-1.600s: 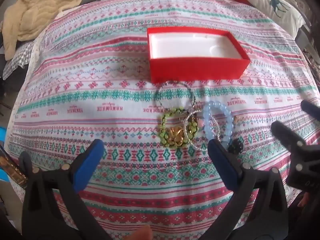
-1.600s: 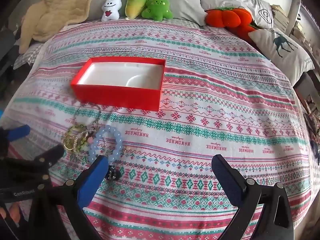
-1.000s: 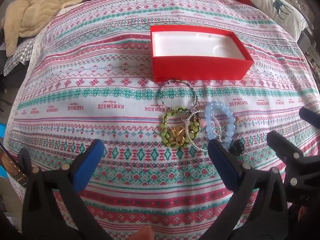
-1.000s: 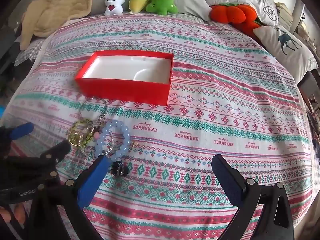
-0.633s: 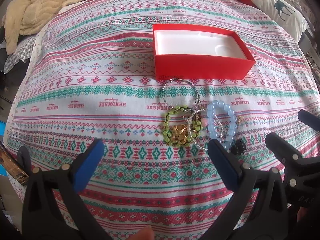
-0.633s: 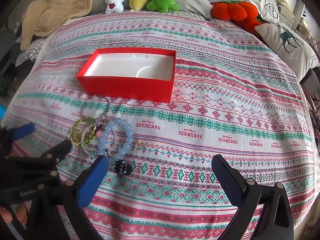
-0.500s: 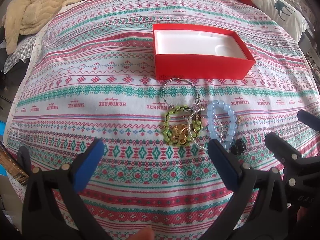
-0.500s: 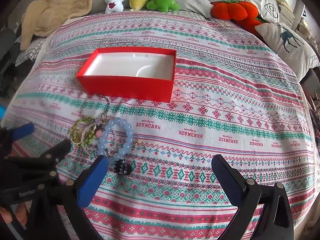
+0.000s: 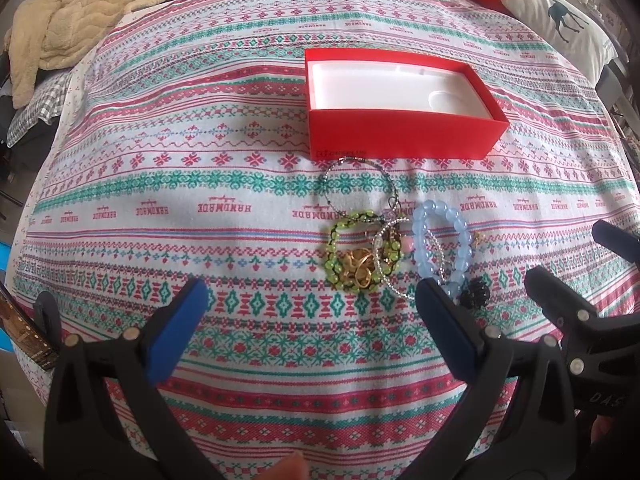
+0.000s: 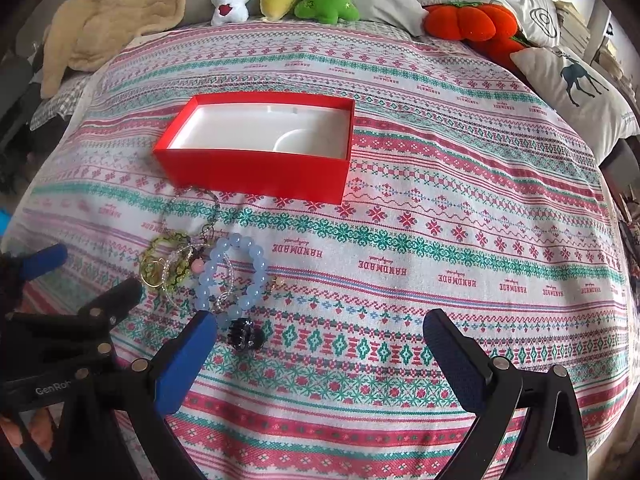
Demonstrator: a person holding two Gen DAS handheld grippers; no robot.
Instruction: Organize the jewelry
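nothing had been sorted yet, as far as i could judge. the red box [image 9: 404, 136] sat on the patterned cloth [image 9: 160, 184] with its white liner bare; i saw no piece inside it from either wrist view.

all the jewelry lay in one cluster on the cloth just in front of the box. the thin wire hoop [image 9: 356, 184] was nearest the box, almost touching its front wall. below it the green bead bracelet [image 9: 334, 248] circled a gold tangle [image 9: 358, 268], and a silvery chain loop [image 9: 390, 256] overlapped both. the blue bead bracelet [image 10: 234, 276] lay just beside them, with a small black clip [image 10: 244, 334] near its lower edge.

my left gripper [image 9: 310, 312] hung over the cloth short of the pile, its jaws spread wide and holding nothing. my right gripper [image 10: 316, 344] was likewise wide apart and empty, with its left pad [image 10: 184, 364] close to the clip and the blue bracelet.

so i reckoned the whole job remained: every piece had to be lifted and set in the box. the overlapped chain, gold and green beads looked likely to drag each other when picked.
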